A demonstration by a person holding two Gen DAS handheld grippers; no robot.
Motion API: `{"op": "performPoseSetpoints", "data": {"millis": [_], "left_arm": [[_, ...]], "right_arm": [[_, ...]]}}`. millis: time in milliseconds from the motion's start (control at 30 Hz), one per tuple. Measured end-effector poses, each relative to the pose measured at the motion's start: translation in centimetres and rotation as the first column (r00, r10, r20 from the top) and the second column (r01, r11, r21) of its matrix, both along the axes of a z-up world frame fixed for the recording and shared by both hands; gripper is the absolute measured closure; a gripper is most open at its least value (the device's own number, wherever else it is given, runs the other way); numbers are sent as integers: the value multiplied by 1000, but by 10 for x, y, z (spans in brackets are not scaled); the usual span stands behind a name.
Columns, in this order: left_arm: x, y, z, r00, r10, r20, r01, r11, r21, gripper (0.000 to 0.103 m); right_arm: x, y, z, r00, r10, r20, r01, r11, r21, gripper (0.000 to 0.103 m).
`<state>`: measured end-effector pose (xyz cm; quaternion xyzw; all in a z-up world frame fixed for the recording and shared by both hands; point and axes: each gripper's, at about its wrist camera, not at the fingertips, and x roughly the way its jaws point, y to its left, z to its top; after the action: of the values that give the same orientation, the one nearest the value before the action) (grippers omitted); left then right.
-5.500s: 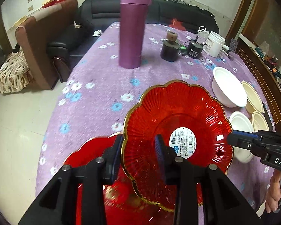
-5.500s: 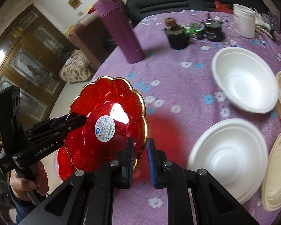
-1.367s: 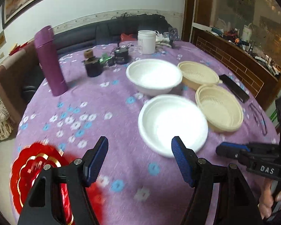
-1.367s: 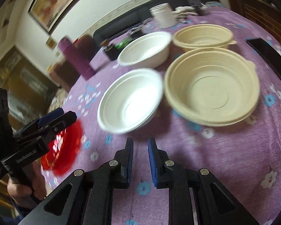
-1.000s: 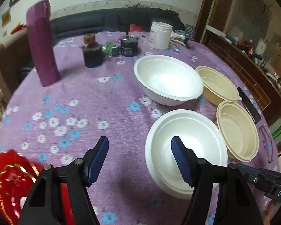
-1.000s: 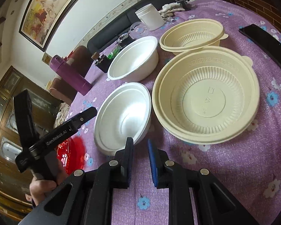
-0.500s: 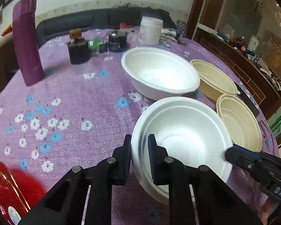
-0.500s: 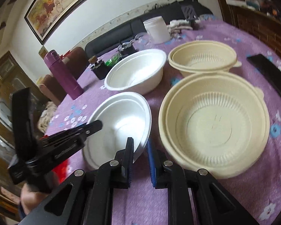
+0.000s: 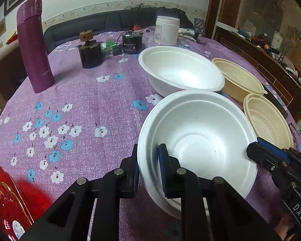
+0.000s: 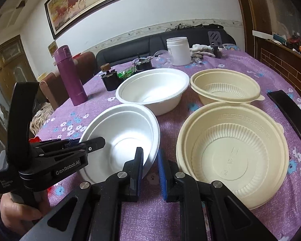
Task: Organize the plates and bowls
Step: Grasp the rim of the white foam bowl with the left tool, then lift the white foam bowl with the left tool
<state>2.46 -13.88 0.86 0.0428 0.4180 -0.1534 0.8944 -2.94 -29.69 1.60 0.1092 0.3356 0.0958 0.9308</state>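
Note:
A white foam bowl (image 9: 200, 140) sits on the purple flowered cloth. My left gripper (image 9: 149, 166) is shut on its near rim, one finger inside the bowl and one outside. My right gripper (image 10: 150, 162) is shut at the opposite rim of the same bowl (image 10: 122, 132), and the rim lies in the narrow gap between its fingers. Each gripper shows in the other's view: the right gripper (image 9: 250, 152) and the left gripper (image 10: 94, 142). A second white bowl (image 9: 180, 70) stands just behind. Red plates (image 9: 4, 200) lie at the table's near left edge.
Two cream plastic bowls (image 10: 224, 86) (image 10: 230, 160) stand right of the white ones. A black flat device (image 10: 289, 114) lies at the right edge. A purple flask (image 9: 34, 46), dark jars (image 9: 90, 54) and a white tub (image 9: 166, 30) stand at the back. A sofa is beyond the table.
My left gripper's jaws, wide open a second ago, have closed on the near bowl's rim. The right gripper has slid sideways and rolled, and the bowl's far rim now lies between its fingers.

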Motion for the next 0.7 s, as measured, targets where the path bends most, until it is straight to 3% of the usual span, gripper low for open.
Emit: {"op": "performPoseSetpoints", "data": {"millis": [200, 400, 700], "left_arm": [[-5, -3, 3, 999, -2, 42, 1, 1000, 13, 86], [-10, -5, 7, 996, -4, 91, 1, 1000, 30, 86], [-11, -5, 8, 995, 0, 95, -3, 999, 35, 86]], "right_arm": [[-6, 9, 5, 999, -6, 44, 10, 995, -100, 87], [-9, 12, 10, 996, -14, 83, 24, 992, -127, 87], [-9, 12, 12, 997, -6, 82, 15, 994, -108, 87]]}}
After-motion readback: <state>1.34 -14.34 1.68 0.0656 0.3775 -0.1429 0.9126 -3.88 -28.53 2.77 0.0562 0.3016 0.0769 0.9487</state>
